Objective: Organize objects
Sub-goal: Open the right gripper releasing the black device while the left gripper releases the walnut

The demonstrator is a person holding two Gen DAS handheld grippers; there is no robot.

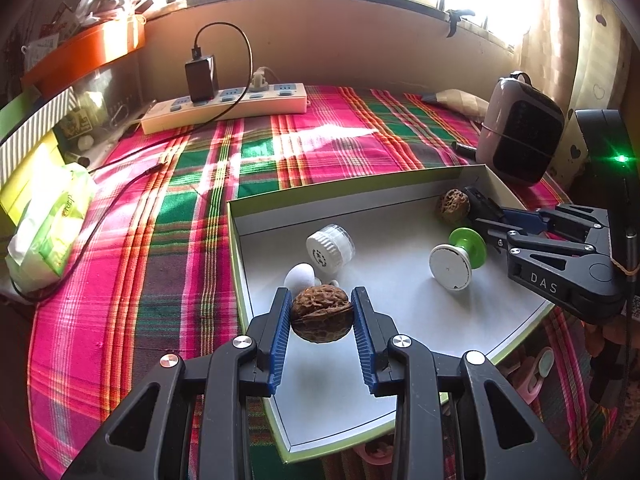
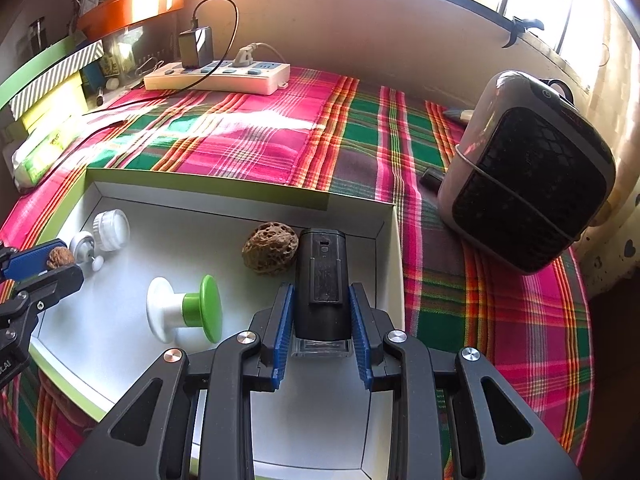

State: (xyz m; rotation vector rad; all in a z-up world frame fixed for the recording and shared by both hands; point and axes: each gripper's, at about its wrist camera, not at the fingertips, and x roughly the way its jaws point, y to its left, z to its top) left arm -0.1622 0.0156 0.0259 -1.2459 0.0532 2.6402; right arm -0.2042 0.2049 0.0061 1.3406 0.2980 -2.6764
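Left tool pinching a walnut just over the tray; right tool clamping a black device. Round shell, could squirt out and roll off.

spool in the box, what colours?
The spool has one white end and one green; clearest in the right wrist view.
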